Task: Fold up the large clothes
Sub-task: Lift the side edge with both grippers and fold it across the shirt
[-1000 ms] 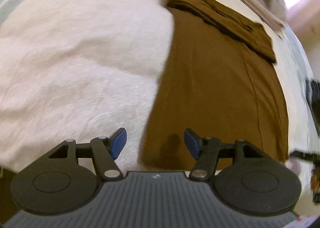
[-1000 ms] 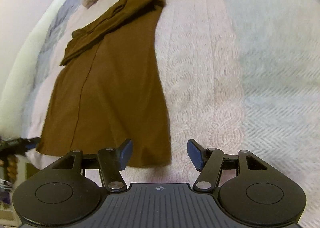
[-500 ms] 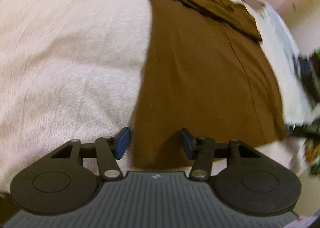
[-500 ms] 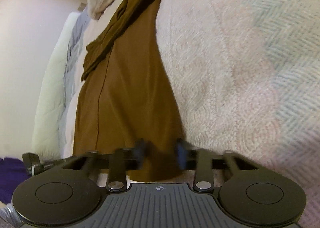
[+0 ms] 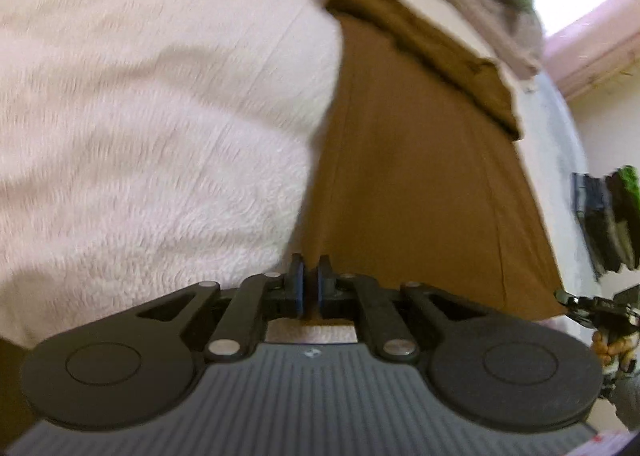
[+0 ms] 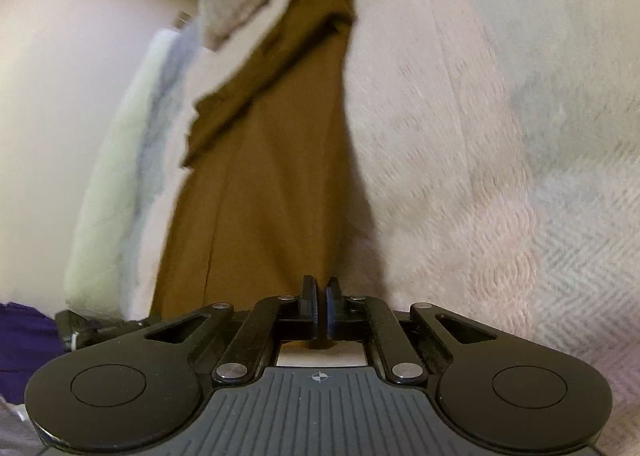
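No readable text, label, brand or number shows in either view; only a small crosshair mark on each gripper body.

In the left wrist view, the garment point(image 5: 420, 176) was spread on the bedspread point(image 5: 140, 136), running from the lower centre to the upper right of the frame. The left gripper point(image 5: 310, 280) was placed at its lower left corner. A folded-over band point(image 5: 420, 44) was laid across its top end. In the right wrist view, the right gripper point(image 6: 321, 304) was set at the garment's lower right corner.
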Motion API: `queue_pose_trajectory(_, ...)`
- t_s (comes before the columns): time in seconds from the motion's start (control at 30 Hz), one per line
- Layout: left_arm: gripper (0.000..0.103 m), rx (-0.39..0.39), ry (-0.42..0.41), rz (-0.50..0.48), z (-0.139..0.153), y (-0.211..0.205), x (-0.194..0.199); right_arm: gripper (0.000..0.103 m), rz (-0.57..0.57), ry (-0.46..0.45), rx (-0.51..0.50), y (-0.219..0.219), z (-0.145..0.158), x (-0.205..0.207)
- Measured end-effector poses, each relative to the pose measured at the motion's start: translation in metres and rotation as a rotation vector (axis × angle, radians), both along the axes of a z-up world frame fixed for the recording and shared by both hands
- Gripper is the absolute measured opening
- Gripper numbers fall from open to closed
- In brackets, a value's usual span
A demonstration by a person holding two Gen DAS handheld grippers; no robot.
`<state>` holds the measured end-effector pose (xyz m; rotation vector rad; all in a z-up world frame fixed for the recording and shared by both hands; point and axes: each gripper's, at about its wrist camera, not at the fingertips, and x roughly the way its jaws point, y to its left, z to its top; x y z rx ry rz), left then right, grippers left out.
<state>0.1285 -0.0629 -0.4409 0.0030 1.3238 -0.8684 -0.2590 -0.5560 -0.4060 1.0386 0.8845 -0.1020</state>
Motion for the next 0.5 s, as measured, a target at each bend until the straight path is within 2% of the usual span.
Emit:
queue_pose_trajectory(0.03,0.005,-0.001,-0.01,-0.003,0.001,-0.001,-0.001,0.005,0.003,0.016,-0.008,0.002,-0.002,0.003)
queue_pose_trajectory(0.07,0.01,0.006,-0.039,-0.015,0.005,-0.003,-0.003,0.015,0.006,0.034,-0.027,0.002,-0.002,0.004)
queue_pose_trajectory(0.1,0.022,0.015,-0.066,-0.037,0.009,-0.005,-0.006,0.033,0.006,0.05,-0.045,0.003,-0.003,0.004)
queue_pose_trajectory(0.13,0.03,0.024,-0.096,-0.061,0.014,-0.005,-0.009,0.041,0.0,0.062,-0.05,0.002,-0.004,0.001)
queue_pose_trajectory(0.17,0.043,0.034,-0.121,-0.085,0.018,-0.008,-0.011,0.048,-0.014,0.061,-0.044,0.0,-0.006,-0.001)
queue_pose_trajectory(0.2,0.048,0.035,-0.134,-0.102,0.02,-0.01,-0.012,0.048,-0.033,0.051,-0.031,-0.001,-0.01,-0.002)
queue_pose_trajectory(0.23,0.049,0.03,-0.133,-0.113,0.019,-0.012,-0.011,0.048,-0.046,0.05,-0.024,-0.002,-0.012,-0.002)
queue_pose_trajectory(0.3,0.047,0.049,-0.101,-0.115,0.009,-0.017,-0.007,0.048,-0.056,0.045,-0.016,-0.002,-0.018,0.002)
queue_pose_trajectory(0.33,0.046,0.053,-0.092,-0.122,0.003,-0.022,-0.006,0.044,-0.051,0.042,-0.016,-0.001,-0.02,0.005)
queue_pose_trajectory(0.37,0.034,0.053,-0.096,-0.122,0.001,-0.024,-0.006,0.01,-0.026,0.042,-0.01,0.001,-0.02,0.01)
queue_pose_trajectory(0.4,0.002,0.04,-0.089,-0.119,0.002,-0.024,-0.006,0.002,-0.007,0.038,0.001,0.003,-0.019,0.015)
queue_pose_trajectory(0.43,0.001,0.023,-0.068,-0.108,0.002,-0.023,-0.005,0.002,0.007,0.022,-0.003,0.005,-0.015,0.016)
queue_pose_trajectory(0.5,0.001,0.004,-0.083,-0.092,0.01,-0.018,-0.006,0.001,0.053,-0.031,-0.02,0.008,0.001,0.014)
